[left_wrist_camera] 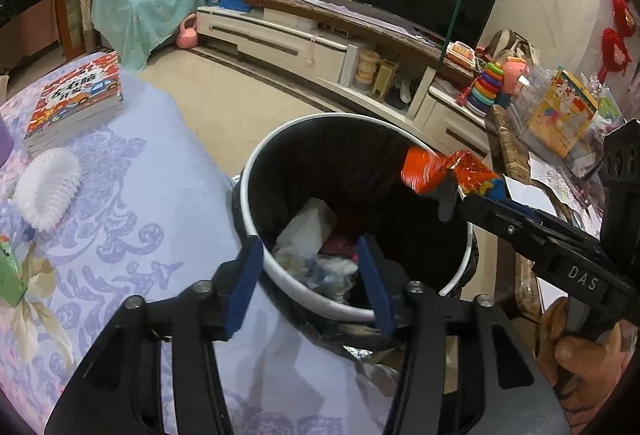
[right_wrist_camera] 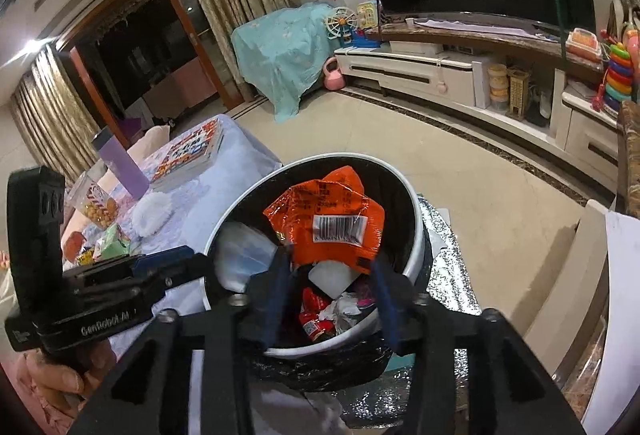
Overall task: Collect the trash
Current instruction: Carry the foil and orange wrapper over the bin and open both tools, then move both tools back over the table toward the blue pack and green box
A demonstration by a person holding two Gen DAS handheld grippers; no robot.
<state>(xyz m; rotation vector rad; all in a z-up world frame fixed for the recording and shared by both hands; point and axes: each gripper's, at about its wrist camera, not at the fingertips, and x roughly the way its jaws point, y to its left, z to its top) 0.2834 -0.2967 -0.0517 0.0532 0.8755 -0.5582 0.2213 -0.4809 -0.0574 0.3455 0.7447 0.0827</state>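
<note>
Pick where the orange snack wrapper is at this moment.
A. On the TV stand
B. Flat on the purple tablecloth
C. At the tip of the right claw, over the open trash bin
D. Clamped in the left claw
C: the orange wrapper sits at the tip of the right claw above the trash bin, while the left claw is open and has nothing in it.

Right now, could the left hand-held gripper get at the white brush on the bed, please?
Probably yes: the left hand-held gripper is open and holds nothing, and the white brush lies uncovered on the bedspread.
</note>
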